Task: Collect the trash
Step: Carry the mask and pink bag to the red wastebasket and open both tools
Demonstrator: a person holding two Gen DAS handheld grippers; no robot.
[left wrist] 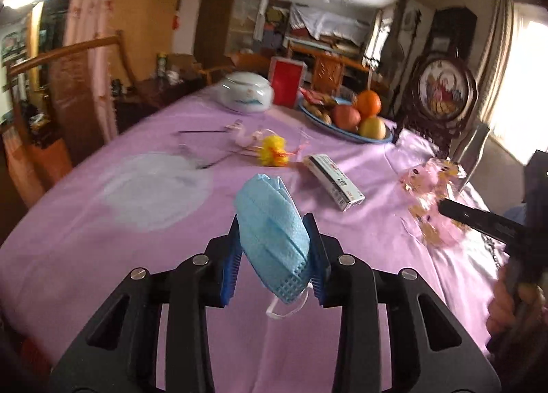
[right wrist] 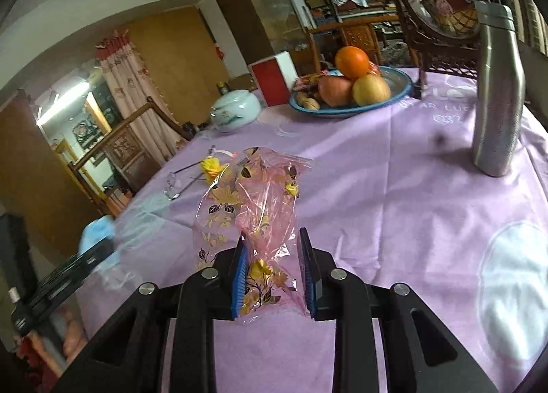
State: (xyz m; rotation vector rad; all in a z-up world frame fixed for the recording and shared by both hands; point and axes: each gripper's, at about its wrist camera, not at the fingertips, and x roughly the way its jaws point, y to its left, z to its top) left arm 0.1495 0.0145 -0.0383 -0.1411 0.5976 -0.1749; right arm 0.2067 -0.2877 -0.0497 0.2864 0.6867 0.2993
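Left wrist view, grip: the left gripper (left wrist: pixel 274 249) has its blue pads clamped on a folded blue face mask (left wrist: pixel 270 222), lifted clear of the purple tablecloth (left wrist: pixel 102 256); its white ear loop (left wrist: pixel 284 307) dangles below the jaws.
Left wrist view, why so: pinched across the folds, the mask stays bunched, which looks like a sound carry for soft trash.
Left wrist view, remaining trash: a small white carton (left wrist: pixel 334 180) lies flat at 1 o'clock from the mask; a yellow pompom with ribbon (left wrist: pixel 274 151) sits at 12 o'clock, just beside thin sticks.
Left wrist view, room: the cloth at 9 o'clock is bare apart from a pale round patch (left wrist: pixel 154 191); the fruit plate (left wrist: pixel 373 139) and white lidded jar (left wrist: pixel 246 93) crowd the far edge.

Right wrist view, grip: the right gripper (right wrist: pixel 275 266) is closed on a crumpled pink flowered plastic bag (right wrist: pixel 253 194), which stands up out of the jaws.
Right wrist view, why so: held low, the limp film cannot slide out, I judge.
Right wrist view, obstacles: a steel bottle (right wrist: pixel 496 102) stands upright at 2 o'clock, well apart; the plate of fruit sits at 12 o'clock.
Right wrist view, room: open cloth at 3 o'clock; the table edge falls away at 9 o'clock, where the other gripper and mask show blurred.
Task place: no bin shows in either view.
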